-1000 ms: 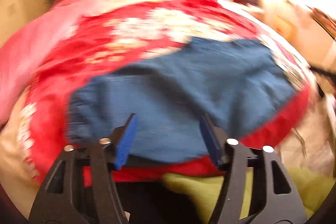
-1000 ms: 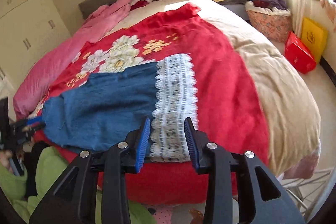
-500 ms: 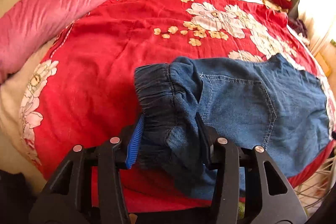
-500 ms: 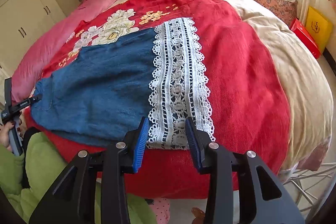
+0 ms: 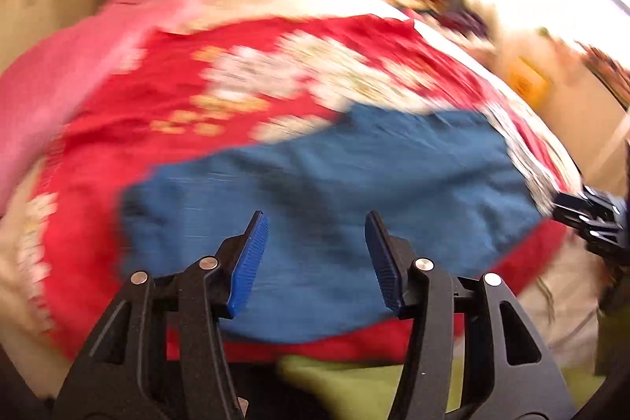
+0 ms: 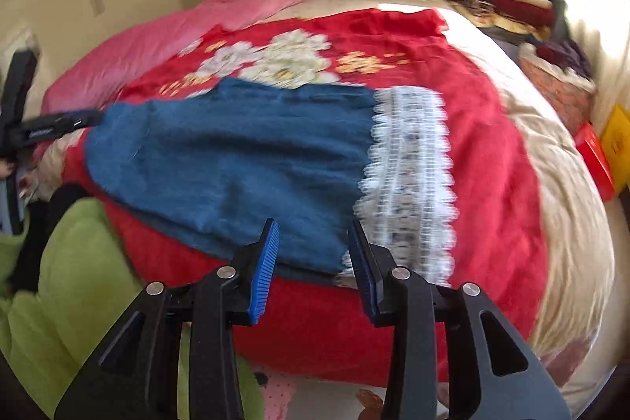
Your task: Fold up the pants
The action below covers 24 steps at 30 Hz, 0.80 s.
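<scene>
Left gripper point(image 5: 317, 254) with jaws opening, nothing between the blue pads; right gripper point(image 6: 313, 266) spread too, poised over the near hem, pinching nothing. Bed point(image 6: 567, 191) fills both views. Red floral blanket point(image 6: 492, 152) covers most of it. Pink quilt point(image 6: 165, 38) runs along its left side. Blue denim pants point(image 6: 236, 160) lie flat on the blanket. White lace cuff point(image 6: 409, 164) at their right end. Left view motion-blurred.
</scene>
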Motion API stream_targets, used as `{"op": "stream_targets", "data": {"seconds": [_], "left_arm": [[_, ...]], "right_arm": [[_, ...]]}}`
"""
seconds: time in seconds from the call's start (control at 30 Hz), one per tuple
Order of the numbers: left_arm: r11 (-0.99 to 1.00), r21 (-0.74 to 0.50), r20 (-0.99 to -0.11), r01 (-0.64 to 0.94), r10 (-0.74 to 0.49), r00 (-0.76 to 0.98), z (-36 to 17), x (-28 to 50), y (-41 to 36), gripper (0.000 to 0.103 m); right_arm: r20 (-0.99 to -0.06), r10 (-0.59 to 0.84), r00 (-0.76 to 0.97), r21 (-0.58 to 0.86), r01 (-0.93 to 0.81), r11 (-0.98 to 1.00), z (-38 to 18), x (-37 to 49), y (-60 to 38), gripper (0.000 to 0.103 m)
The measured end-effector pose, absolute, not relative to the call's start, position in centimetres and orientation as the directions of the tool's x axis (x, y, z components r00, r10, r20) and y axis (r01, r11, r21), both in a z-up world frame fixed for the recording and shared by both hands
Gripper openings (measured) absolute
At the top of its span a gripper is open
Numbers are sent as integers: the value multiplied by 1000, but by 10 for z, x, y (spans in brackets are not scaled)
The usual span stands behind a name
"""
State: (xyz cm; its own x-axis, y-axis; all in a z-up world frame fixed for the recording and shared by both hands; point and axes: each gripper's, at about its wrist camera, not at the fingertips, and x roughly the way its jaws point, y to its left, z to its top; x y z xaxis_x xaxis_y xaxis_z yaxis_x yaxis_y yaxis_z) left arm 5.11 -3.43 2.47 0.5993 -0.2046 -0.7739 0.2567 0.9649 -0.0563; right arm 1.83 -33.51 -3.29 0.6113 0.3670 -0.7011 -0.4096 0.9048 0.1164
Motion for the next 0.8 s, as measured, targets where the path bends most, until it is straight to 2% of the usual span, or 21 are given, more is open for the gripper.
{"op": "stream_targets", "data": {"seconds": [0.07, 0.17, 0.4, 0.43, 0.47, 0.5, 0.63, 0.8], "left_arm": [[946, -69, -806, 315, -239, 541, 9, 58, -57, 45], [938, -15, -835, 347, -203, 511, -11, 71, -80, 58], [946, -10, -871, 323, -167, 462, -35, 91, -82, 60], [947, -9, -873, 322, -164, 459, -37, 91, -81, 60], [946, -8, -874, 325, -164, 457, -39, 91, -82, 61], [945, -5, -875, 326, -163, 457, -39, 91, -82, 61], [946, -7, -873, 324, -163, 459, -40, 93, -80, 62], [949, -10, -871, 315, -163, 463, -42, 93, -81, 64]], "right_arm": [[-712, 380, 590, 67, -482, 874, -34, 18, -319, 35], [-736, 376, 563, -12, -566, 824, -38, 18, -294, 35], [-781, 262, 568, -270, -684, 678, -66, 25, -244, 35], [-782, 251, 571, -281, -682, 675, -70, 28, -242, 26], [-790, 272, 550, -247, -690, 680, -72, 31, -243, 10], [-788, 303, 535, -205, -693, 691, -70, 33, -247, 2], [-781, 386, 491, -107, -714, 692, -63, 23, -266, 2], [-792, 379, 478, -52, -672, 739, -80, 19, -272, 4]]}}
